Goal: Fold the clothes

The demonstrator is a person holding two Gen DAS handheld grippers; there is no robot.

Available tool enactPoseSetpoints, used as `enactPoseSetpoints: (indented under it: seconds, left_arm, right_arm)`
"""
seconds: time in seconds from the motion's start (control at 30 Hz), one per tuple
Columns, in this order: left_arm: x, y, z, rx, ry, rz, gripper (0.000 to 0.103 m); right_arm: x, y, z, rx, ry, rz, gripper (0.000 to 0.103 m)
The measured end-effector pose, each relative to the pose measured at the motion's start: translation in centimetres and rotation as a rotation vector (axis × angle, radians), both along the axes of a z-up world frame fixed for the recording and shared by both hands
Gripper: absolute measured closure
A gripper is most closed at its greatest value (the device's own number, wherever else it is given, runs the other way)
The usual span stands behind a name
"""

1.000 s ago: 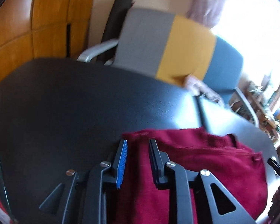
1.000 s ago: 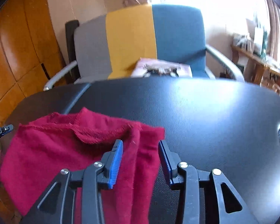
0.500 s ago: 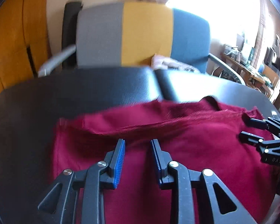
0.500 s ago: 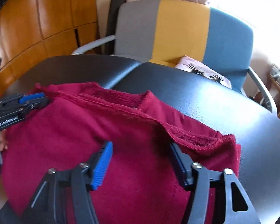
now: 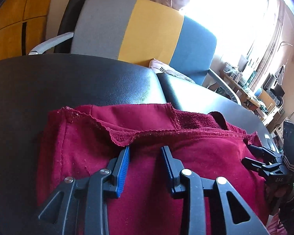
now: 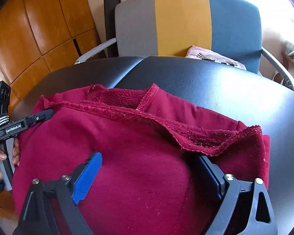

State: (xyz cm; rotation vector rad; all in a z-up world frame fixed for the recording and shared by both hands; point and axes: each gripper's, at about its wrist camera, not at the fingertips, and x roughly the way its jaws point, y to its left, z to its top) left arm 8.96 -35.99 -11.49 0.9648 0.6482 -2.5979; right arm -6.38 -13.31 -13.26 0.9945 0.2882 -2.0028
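Hovering over the maroon garment (image 5: 156, 176) on the black worktop (image 5: 72, 86), the left gripper (image 5: 145, 168) has its jaws partly spread, nothing pinched; cloth lies under them, its frayed hem just beyond the tips at twelve o'clock. That folded piece runs long from nine to three o'clock. On the right, the right gripper (image 6: 151, 176) is opening wide, fabric beneath but not clamped, the hem again at twelve. Both look equally near.

A lived-in home room was indicated by a tricolour armchair (image 6: 188, 21), wooden panelling (image 6: 39, 33) and cluttered shelves (image 5: 250, 90).
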Motion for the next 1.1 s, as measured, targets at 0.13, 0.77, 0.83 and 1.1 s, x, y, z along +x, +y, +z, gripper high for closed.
enactPoseSetpoints:
  seconds: [0.13,0.77,0.83,1.1]
  left_arm:
    - [1.2,0.3,0.0,0.008,0.004,-0.014,0.069]
    - [2.8,0.6,0.0,-0.003,0.007,-0.010,0.069]
    - [2.8,0.7,-0.1,-0.003,0.007,-0.009,0.069]
    - [1.9,2.2,1.1,-0.099,-0.084,0.010,0.069]
  right_arm:
    - [2.6,0.7,-0.1,0.023,-0.004,-0.012,0.000]
    - [3.6,5.0,3.7,-0.164,-0.177,0.048,0.000]
    - [3.3,8.1,5.0,-0.241,-0.284,0.100,0.000]
    - [5.1,20.0,0.7,-0.281,-0.579,0.072,0.000]
